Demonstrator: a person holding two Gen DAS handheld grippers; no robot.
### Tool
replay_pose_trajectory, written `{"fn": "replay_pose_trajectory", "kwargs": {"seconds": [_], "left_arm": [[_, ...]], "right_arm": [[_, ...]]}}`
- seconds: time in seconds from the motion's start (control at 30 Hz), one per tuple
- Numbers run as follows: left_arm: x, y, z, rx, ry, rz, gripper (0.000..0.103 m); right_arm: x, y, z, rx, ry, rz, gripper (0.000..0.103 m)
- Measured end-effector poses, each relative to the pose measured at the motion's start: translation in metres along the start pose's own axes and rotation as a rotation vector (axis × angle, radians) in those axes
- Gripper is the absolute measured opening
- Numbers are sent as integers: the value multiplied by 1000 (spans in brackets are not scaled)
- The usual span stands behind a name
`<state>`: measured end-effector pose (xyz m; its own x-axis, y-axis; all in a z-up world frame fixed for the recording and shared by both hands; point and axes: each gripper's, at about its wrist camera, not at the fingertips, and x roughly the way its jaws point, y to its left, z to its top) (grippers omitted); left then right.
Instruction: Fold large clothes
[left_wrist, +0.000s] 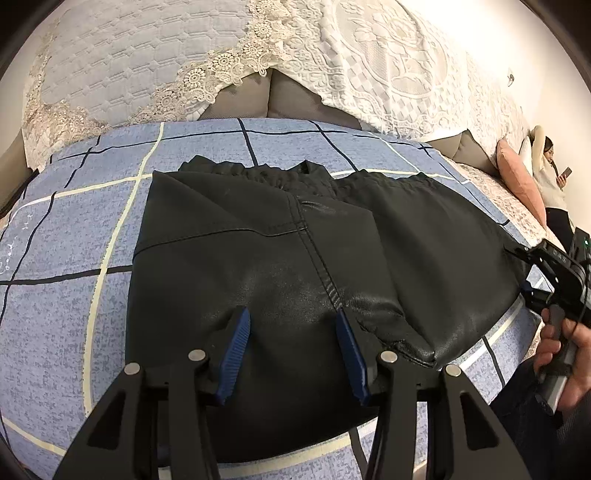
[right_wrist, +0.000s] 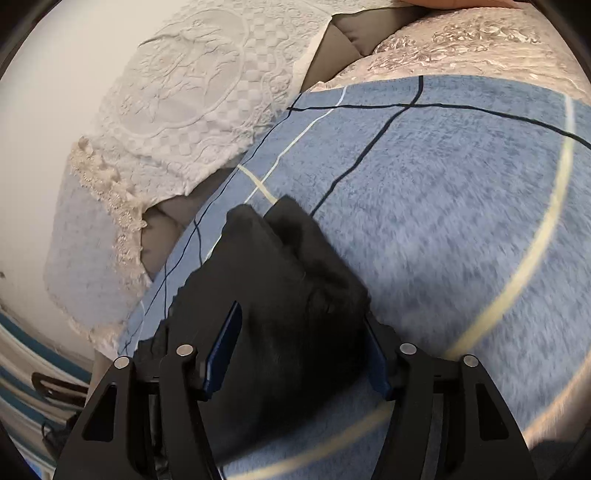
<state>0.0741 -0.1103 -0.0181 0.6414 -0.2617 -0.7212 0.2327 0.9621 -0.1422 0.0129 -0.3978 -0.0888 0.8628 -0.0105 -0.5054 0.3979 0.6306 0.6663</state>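
Blue checked sheet (left_wrist: 74, 236) covers the sofa seat, dark and cream grid lines across it. Behind it, quilted pale cover with lace trim (left_wrist: 122, 74) on the left backrest, white embossed lace throw (left_wrist: 388, 66) on the right one; grey sofa upholstery (left_wrist: 280, 96) shows in the gap between them. Far right: pink cushion (left_wrist: 517, 177), woman in white top (left_wrist: 550, 173) leaning back, looking at a phone (left_wrist: 567, 171). Right wrist view is motion-blurred; beige floral cover (right_wrist: 461, 40) lies past the sheet's far edge.
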Motion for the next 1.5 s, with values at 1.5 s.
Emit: {"fn": "replay_pose_trajectory", "kwargs": {"seconds": [1.5], "left_arm": [[-24, 162, -21, -341, -64, -27, 50]], "right_arm": [[76, 273, -215, -722, 432, 295, 24]]}}
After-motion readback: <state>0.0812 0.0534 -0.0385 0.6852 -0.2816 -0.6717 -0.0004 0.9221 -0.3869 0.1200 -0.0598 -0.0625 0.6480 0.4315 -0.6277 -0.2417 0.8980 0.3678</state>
